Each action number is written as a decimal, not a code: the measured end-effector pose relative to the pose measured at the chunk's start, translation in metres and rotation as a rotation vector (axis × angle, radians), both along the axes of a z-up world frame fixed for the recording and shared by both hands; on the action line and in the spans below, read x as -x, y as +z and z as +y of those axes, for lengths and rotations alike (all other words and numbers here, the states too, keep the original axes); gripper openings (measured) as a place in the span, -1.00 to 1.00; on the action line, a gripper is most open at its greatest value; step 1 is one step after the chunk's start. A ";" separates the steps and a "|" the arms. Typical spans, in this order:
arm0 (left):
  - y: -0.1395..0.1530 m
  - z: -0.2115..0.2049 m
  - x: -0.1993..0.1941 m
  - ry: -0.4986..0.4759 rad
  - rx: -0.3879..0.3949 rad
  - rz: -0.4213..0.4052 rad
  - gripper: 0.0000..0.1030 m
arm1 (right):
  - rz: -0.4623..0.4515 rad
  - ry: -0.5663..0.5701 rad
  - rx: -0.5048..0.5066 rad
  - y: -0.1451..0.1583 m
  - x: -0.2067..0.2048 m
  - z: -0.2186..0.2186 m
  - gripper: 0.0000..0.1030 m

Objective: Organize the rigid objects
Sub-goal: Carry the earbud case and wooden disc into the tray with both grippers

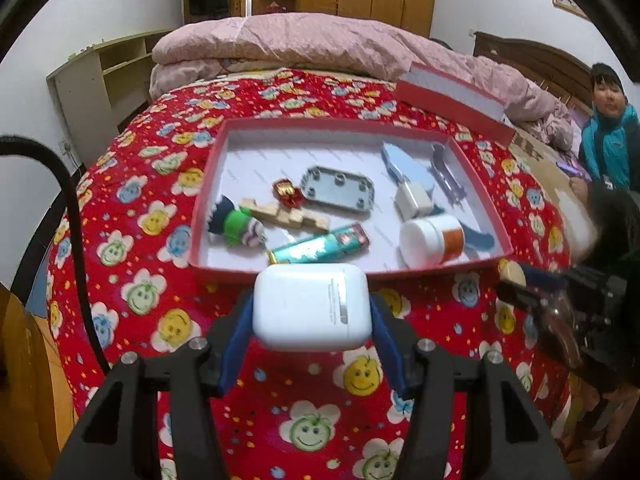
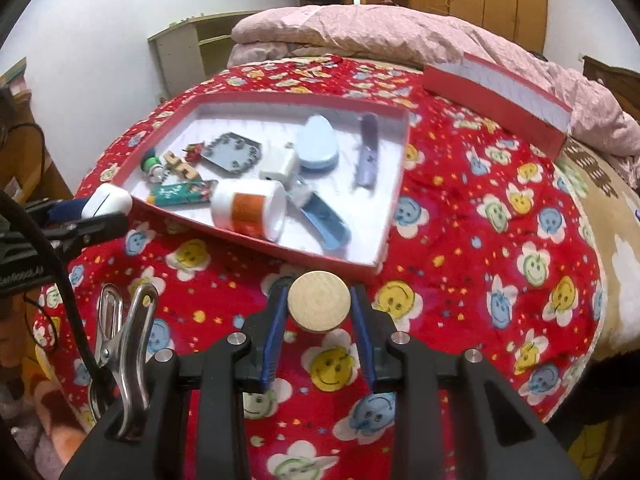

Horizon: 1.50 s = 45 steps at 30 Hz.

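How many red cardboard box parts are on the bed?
2. The open red tray holding the small items lies on the flowered blanket ahead of both grippers; the second red box part lies behind it, by the pink quilt.

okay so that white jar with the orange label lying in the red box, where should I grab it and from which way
Grip the white jar across its round body, on the orange band, coming straight down from above. It lies on its side in the red box, so the curved flanks face the fingers. Set the fingers across its axis; the lid end is wider and the blue thing crowds that side.
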<state>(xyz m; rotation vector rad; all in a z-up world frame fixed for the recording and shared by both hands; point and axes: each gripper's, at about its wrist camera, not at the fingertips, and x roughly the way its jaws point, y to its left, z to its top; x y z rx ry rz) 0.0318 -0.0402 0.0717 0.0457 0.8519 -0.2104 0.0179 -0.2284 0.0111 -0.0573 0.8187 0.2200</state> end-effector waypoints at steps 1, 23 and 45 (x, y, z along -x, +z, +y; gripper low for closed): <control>0.002 0.002 -0.002 0.003 0.000 -0.001 0.15 | 0.000 0.005 -0.003 0.002 0.000 0.002 -0.37; 0.019 -0.003 -0.093 -0.015 0.020 -0.007 0.15 | 0.027 -0.021 -0.037 0.032 -0.069 0.024 -0.37; -0.014 -0.010 -0.146 0.023 0.001 0.073 0.24 | 0.074 -0.094 0.003 0.014 -0.123 0.024 -0.37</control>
